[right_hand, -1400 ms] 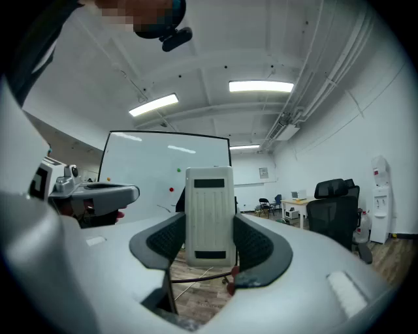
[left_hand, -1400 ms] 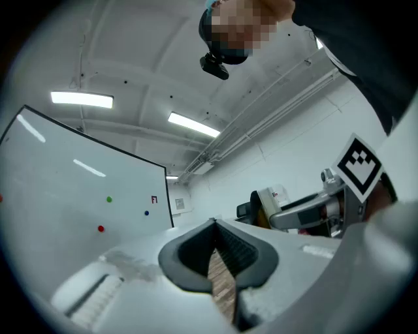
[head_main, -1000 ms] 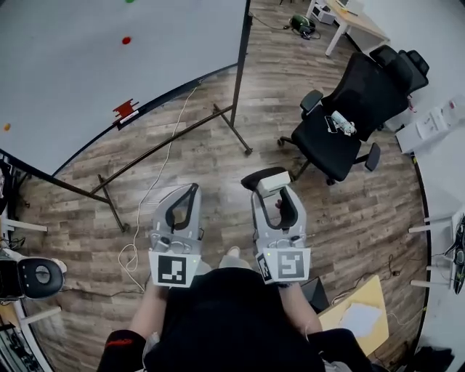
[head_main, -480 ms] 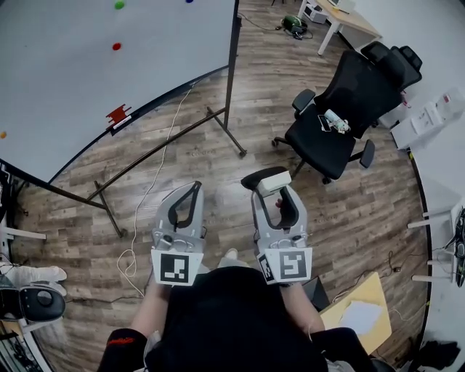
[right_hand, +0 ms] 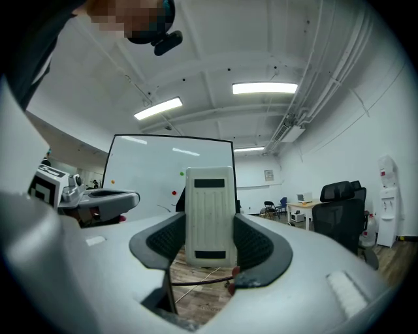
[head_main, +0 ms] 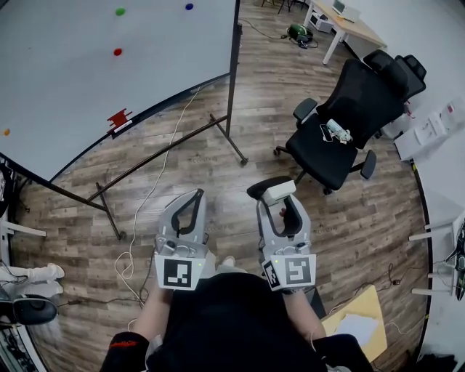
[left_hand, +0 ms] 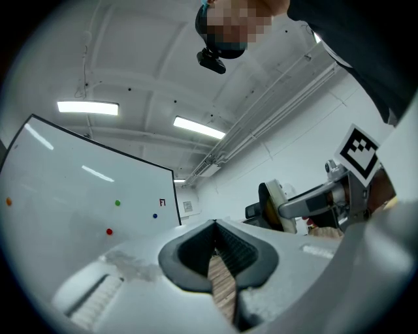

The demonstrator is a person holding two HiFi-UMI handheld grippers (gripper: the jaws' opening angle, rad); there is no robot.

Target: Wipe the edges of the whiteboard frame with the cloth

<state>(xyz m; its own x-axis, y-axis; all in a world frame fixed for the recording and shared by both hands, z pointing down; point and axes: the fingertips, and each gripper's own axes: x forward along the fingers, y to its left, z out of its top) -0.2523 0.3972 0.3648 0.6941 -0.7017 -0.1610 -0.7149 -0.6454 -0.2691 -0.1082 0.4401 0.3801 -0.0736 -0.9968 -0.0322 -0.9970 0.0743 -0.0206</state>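
- Whiteboard, upper left of the head view, on a dark wheeled stand; its black frame runs down the right edge and along the bottom edge.
- Wooden floor lies between the frame and both grippers; the frame is well apart from all fingers, ahead and to the person's left.
- Black office chair, ahead and to the right, clear of the whiteboard.
- Left gripper, held low in front of the body, pointing towards the whiteboard. In the left gripper view its jaws are closed, tips meeting, with only floor seen through the loop they form; it grasps nothing.
- Right gripper, just beside the left one. Its jaws are clamped on a white wiping block. In the right gripper view the ribbed block stands upright between the two pads, rising above the fingertips, with the whiteboard behind it.
- Red item on the bottom edge of the board.
- Green magnet, blue magnet, red magnet and orange magnet on the board's surface.
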